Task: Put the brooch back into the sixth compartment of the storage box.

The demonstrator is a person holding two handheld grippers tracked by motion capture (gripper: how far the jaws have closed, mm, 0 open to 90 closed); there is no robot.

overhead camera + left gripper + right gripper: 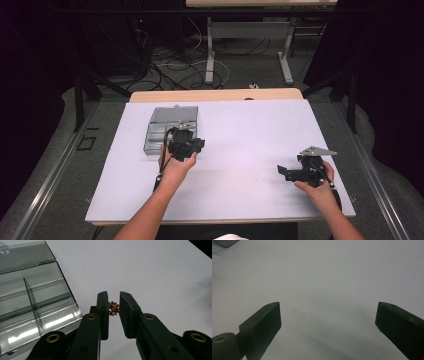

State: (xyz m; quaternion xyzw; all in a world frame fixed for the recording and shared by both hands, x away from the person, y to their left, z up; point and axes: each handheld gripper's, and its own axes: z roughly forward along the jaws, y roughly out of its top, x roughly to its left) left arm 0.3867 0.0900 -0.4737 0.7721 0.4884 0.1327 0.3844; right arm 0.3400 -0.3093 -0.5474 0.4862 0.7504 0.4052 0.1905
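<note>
Left hand-held gripper clamping small copper gear, half-hidden

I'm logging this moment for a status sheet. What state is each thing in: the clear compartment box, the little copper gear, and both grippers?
Clear compartment box: lid open, the compartments in view empty.
Copper gear: clamped between the left gripper's jaws, beside the box, not in it.
Left gripper: shut on the copper gear.
Right gripper: jaws wide open, nothing between them, over bare white tabletop.
</note>
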